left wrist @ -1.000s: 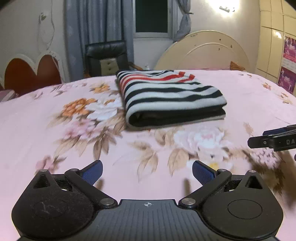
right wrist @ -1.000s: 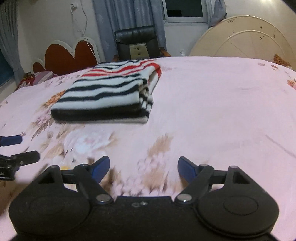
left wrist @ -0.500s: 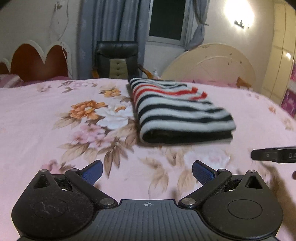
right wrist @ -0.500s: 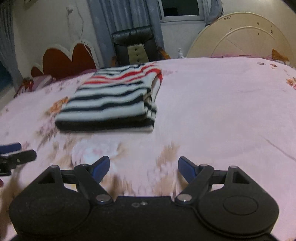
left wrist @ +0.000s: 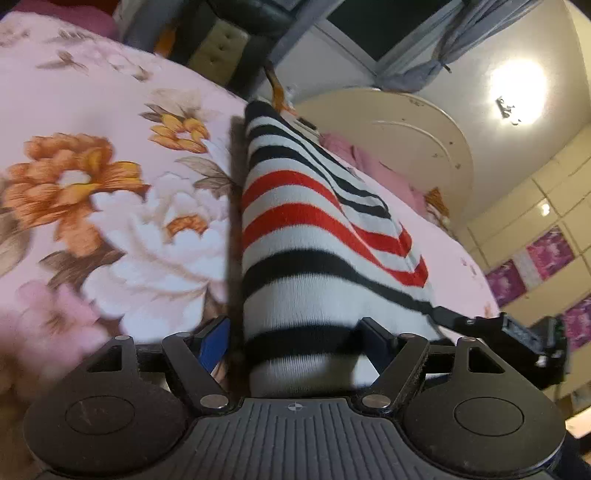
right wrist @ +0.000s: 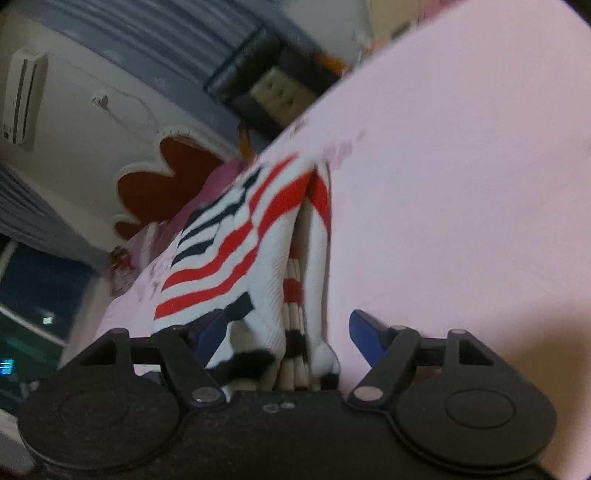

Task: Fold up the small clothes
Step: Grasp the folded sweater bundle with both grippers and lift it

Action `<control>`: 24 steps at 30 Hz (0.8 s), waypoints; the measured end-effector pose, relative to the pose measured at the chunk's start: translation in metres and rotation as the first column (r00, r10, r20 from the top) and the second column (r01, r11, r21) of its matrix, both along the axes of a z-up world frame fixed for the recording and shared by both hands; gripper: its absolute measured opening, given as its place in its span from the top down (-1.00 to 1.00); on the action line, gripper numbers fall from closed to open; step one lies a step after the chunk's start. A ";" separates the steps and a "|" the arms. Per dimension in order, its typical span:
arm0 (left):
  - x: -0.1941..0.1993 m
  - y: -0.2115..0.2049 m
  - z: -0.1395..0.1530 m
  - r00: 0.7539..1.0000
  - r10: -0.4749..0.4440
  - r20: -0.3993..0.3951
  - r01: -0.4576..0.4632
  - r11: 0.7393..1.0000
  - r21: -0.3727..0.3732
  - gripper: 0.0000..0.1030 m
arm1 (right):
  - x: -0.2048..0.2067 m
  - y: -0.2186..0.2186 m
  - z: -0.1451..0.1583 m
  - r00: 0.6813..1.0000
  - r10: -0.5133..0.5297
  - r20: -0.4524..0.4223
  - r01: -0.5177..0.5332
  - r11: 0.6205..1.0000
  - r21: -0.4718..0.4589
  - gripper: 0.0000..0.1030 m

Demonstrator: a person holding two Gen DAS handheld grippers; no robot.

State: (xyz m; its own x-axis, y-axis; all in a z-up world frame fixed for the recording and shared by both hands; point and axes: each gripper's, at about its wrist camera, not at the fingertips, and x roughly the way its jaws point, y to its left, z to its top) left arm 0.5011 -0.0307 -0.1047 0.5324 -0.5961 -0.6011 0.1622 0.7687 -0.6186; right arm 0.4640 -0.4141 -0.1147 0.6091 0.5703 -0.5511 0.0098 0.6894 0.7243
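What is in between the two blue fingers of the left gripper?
The folded striped sweater; the left wrist view shows its near edge inside the closing left gripper.

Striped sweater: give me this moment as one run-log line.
striped sweater: folded, on floral bedsheet | left gripper: jaws closing, sweater between | right gripper: jaws closing, sweater between

FREE: bare pink bedsheet [right wrist: 461, 184] from 12 to 3 o'clock of the folded striped sweater [right wrist: 258, 251] | BLOCKED: black chair [left wrist: 236, 33] and round tabletop [left wrist: 406, 147] at bed's far edge, 12–1 o'clock
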 end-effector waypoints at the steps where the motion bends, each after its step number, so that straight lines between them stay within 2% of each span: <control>1: 0.006 -0.002 -0.002 1.000 -0.013 0.000 0.013 1.000 -0.010 -0.46 | 0.005 0.001 -0.003 1.000 0.017 0.005 -0.017 1.000 0.015 -0.41; 6: 0.034 -0.016 -0.009 0.999 -0.046 0.000 0.046 0.998 -0.031 -0.46 | 0.023 0.008 -0.005 0.996 0.088 0.015 -0.089 0.996 0.032 -0.40; 9: 0.048 -0.023 -0.009 0.997 -0.074 0.018 0.075 0.997 -0.022 -0.46 | 0.032 0.021 -0.001 0.993 0.115 0.025 -0.114 0.993 -0.012 -0.37; 14: 0.058 -0.030 -0.008 0.992 -0.115 0.048 0.114 0.993 0.014 -0.39 | 0.035 0.039 0.004 0.993 0.095 0.067 -0.089 0.992 -0.090 -0.38; 15: 0.058 -0.031 -0.007 0.991 -0.120 0.053 0.119 0.993 0.025 -0.35 | 0.035 0.042 0.005 0.994 0.091 0.068 -0.083 0.991 -0.104 -0.31; 16: 0.058 -0.031 -0.007 0.991 -0.125 0.057 0.123 0.992 0.036 -0.28 | 0.035 0.043 0.006 0.994 0.085 0.068 -0.076 0.989 -0.130 -0.08; 17: 0.057 -0.030 -0.007 0.990 -0.127 0.062 0.125 0.991 0.043 -0.25 | 0.035 0.046 0.008 0.994 0.081 0.067 -0.069 0.983 -0.168 -0.02; 19: 0.053 -0.029 -0.004 0.989 -0.126 0.080 0.123 0.991 0.045 -0.12 | 0.032 0.053 0.013 0.993 0.088 0.078 -0.070 0.975 -0.209 0.23; 24: 0.043 -0.025 0.006 0.985 -0.127 0.112 0.121 0.991 0.058 0.03 | 0.020 0.072 0.032 0.987 0.096 0.125 -0.053 0.950 -0.308 0.35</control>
